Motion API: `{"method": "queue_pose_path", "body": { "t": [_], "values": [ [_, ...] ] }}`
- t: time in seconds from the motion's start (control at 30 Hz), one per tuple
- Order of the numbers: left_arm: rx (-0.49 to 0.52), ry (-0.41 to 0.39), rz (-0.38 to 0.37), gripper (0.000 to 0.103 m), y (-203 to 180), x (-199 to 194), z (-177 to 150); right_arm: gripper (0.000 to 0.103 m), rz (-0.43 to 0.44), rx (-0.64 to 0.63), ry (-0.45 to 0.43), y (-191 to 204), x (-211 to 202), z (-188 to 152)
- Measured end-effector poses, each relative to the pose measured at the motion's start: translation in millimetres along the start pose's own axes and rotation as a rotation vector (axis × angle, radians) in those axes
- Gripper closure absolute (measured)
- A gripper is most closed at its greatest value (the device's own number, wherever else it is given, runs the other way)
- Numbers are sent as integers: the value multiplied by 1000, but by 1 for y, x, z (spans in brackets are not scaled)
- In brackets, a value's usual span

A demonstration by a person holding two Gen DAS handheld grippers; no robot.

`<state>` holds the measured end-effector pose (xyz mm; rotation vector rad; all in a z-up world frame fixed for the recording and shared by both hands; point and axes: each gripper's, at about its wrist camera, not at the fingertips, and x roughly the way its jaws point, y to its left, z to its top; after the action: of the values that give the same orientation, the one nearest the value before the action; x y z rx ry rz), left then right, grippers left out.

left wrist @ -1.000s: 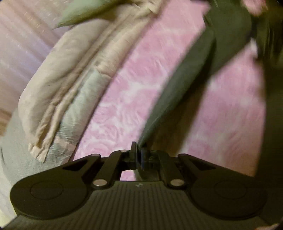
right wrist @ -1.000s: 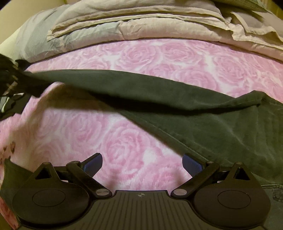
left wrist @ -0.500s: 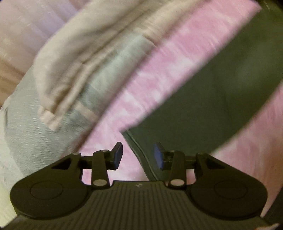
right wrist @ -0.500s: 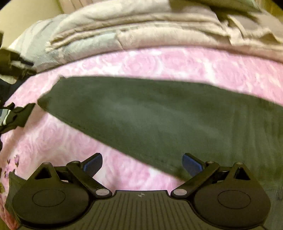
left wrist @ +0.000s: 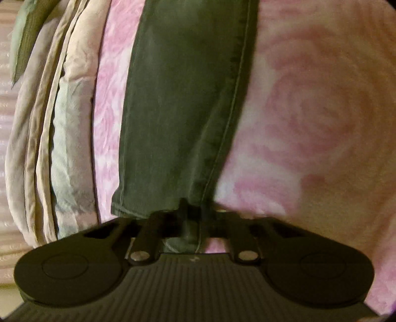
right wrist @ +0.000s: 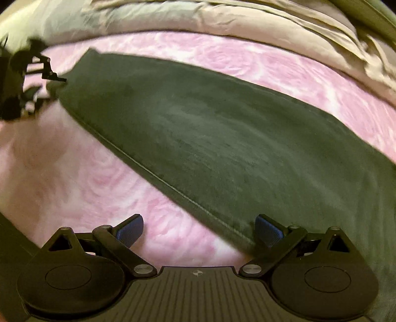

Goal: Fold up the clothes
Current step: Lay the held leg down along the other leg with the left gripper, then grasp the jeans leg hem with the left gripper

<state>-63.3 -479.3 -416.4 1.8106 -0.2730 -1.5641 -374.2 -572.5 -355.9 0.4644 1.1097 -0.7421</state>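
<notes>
Pink rose bedsheet (right wrist: 74, 173): dark trousers (right wrist: 222, 148), beige duvet (right wrist: 247, 19)

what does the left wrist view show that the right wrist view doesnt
Only the left wrist view shows the hem end of the dark green trouser leg up close, caught between the closing fingers of the left gripper, with its side seam running up the frame.

Only the right wrist view shows the right gripper with its blue-padded fingers spread wide and nothing between them, and the long spread of the leg.

Both show the pink rose bedsheet and the folded beige quilt along its far side.
</notes>
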Motion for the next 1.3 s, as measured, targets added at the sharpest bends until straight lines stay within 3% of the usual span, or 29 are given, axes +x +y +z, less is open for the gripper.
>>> {"method": "queue_pose_path", "body": {
  "t": [0.23, 0.4, 0.57, 0.77, 0.9, 1.03, 1.2, 1.3],
  "values": [
    [-155, -8, -7, 98, 11, -74, -15, 4, 6, 11, 1, -5, -16, -6],
    [-168, 31, -39, 96, -4, -74, 8, 4, 29, 106, 46, -7, -29, -30],
    [-183, 143, -24, 90, -6, -70, 11, 4, 4, 322, 66, -38, -53, -70],
    [-278, 153, -44, 83, -3, -107, 11, 4, -98, 626, 78, -85, -97, -141],
    [-335, 81, -121, 71, -13, -146, 49, 4, -148, 763, 53, -107, -141, -189],
    [-344, 5, -200, 67, -42, -184, 95, 4, -175, 808, 52, -129, -174, -229],
    [-347, -3, -269, 61, -90, -217, 151, 4, -167, 762, 52, -165, -193, -260],
    [-383, 29, -247, 60, -103, -228, 176, 4, -117, 676, 55, -185, -196, -263]
  ]
}}
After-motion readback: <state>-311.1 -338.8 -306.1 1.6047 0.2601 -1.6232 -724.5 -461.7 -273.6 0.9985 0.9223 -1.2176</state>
